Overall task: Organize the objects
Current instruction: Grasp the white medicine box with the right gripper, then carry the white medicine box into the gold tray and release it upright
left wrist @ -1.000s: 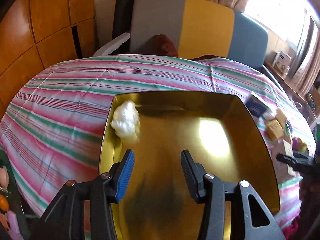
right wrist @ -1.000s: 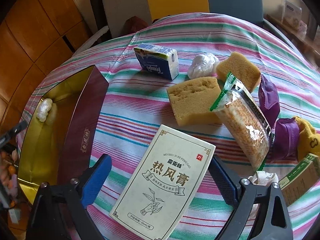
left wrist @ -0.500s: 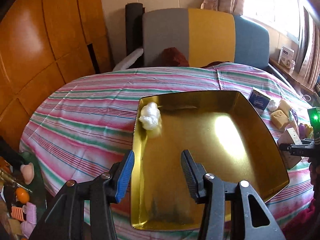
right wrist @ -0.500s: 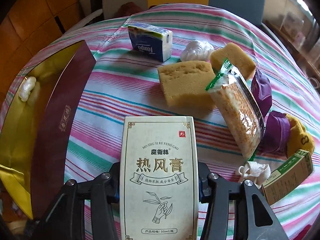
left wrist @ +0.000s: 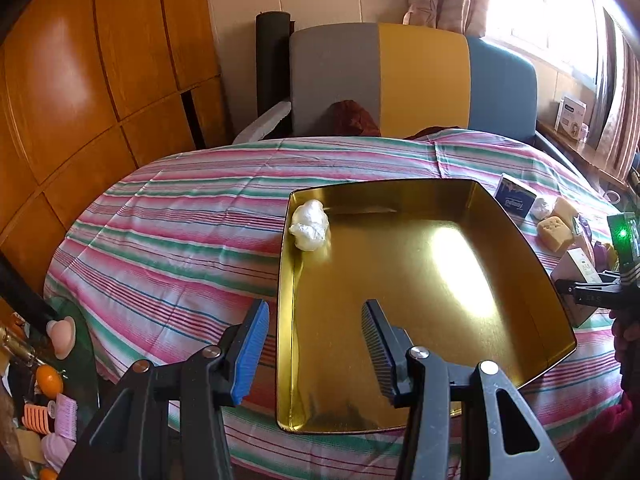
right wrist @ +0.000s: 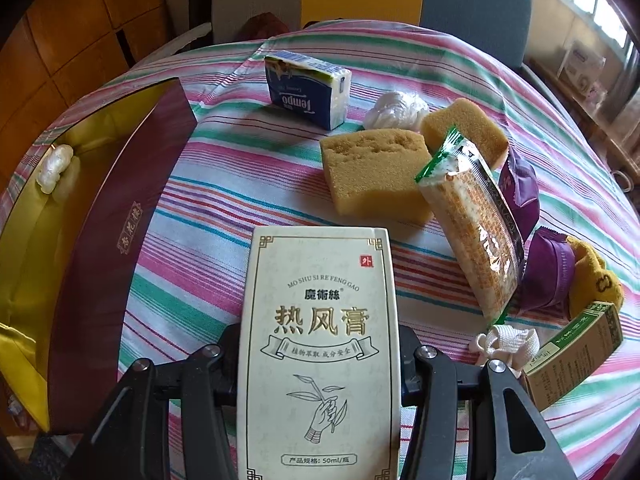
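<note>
A gold tray (left wrist: 400,280) with a maroon outer wall (right wrist: 100,240) lies on the striped tablecloth. In its far left corner sits a white crumpled wad (left wrist: 308,226). My left gripper (left wrist: 315,320) hovers open over the tray's near left edge, with nothing between its blue pads. My right gripper (right wrist: 320,340) is shut on a cream box with Chinese print (right wrist: 320,320), held upright just right of the tray. The box hides the pads. From the left wrist view that box (left wrist: 580,268) shows at the right edge.
On the cloth right of the tray lie a blue tissue pack (right wrist: 308,88), two yellow sponges (right wrist: 372,168), a snack packet (right wrist: 472,220), purple packets (right wrist: 548,268), a green box (right wrist: 572,356) and a white wad (right wrist: 396,110). A chair (left wrist: 400,80) stands behind the table.
My right gripper has closed on the cream box and turned it straight and upright. My left gripper has drawn back from the tray, so more of the table shows.
</note>
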`<state>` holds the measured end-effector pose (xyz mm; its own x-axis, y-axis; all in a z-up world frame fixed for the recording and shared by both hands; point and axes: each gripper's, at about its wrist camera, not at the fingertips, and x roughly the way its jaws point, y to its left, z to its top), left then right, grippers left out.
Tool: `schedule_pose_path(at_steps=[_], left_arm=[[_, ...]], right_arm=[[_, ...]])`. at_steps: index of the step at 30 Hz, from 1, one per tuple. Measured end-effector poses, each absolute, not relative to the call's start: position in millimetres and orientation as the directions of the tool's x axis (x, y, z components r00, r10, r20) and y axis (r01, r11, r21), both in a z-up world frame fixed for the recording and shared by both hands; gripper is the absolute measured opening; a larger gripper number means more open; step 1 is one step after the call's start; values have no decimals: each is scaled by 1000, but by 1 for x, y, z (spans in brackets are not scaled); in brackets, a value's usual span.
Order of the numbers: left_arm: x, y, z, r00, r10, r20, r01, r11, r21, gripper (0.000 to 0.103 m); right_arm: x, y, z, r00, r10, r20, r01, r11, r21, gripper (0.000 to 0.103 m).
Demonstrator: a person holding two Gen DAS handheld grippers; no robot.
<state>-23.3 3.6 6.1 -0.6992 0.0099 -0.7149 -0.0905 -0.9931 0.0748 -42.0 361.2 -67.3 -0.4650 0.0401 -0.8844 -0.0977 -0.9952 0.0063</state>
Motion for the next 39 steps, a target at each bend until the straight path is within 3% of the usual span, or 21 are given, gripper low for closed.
schedule_pose_path(at_steps=[16,25,31,39], left_arm=[[-17,-14,5,-703,9,-711,-85,-994,71,49],[-21,-51,-1,-691,-19,-722,-23,-999,48,49],[-26,-76,-10,-677,-21,-736,38,-999,-6,48],[-33,-91,-21,-649,9,-761,62,-996,-65,48]], right_arm=[[-24,345,-44,-491,87,-867,-182,-983,4,52],[-43,244,20,-587,-95,-804,20,-994,103,52],[-83,142,-4,-478,-229,-848,140,-973,184,52],[-140,85,-43,-385,-275,-881,73,-961,267,52]])
